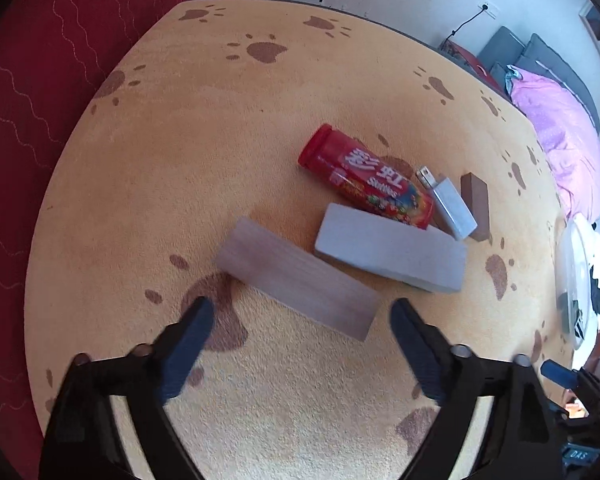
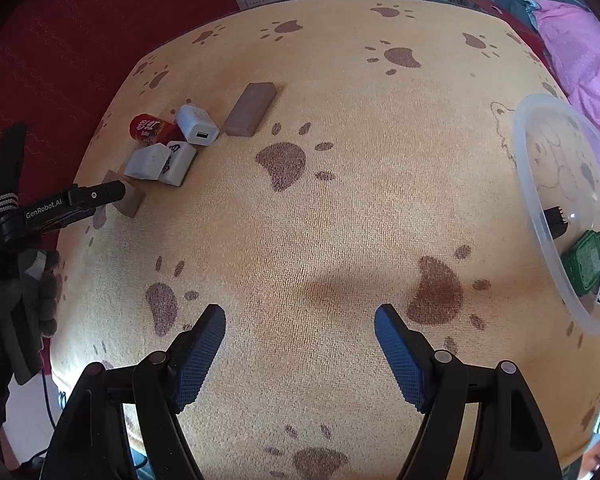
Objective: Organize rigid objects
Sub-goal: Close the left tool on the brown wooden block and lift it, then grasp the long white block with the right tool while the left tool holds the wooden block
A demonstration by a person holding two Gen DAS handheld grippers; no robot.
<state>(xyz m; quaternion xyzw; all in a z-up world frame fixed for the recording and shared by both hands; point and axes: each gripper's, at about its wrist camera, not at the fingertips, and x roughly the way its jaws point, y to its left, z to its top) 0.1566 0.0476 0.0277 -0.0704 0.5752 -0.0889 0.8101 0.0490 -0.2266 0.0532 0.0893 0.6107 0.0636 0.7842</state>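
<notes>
We hold the left hand-held gripper (image 1: 300,316) spread wide and empty just short of the wood block (image 1: 296,278), whose long axis runs slantwise across the gap. It lies pale and flat on the desk (image 1: 140,200). Our right hand-held gripper (image 2: 300,320), also apart, is farther off.

the counter's yellow-orange cloth (image 2: 340,200) carries brown paw prints. on it lie a red cylindrical candy tube (image 1: 364,178) with white lettering and a band of many-coloured sweets, a pale wooden block (image 1: 296,280) with faint grain, a plain grey-white rectangular box (image 1: 392,248), a white charger plug (image 2: 198,124), and a dark brown small block (image 2: 250,110). a clear plastic bowl (image 2: 540,208) holds a green flat tin (image 2: 584,264). each tool (image 2: 300,344) is black with blue textured pads (image 2: 198,360). a red quilted fabric (image 1: 40,100) shows wavy stitching.
</notes>
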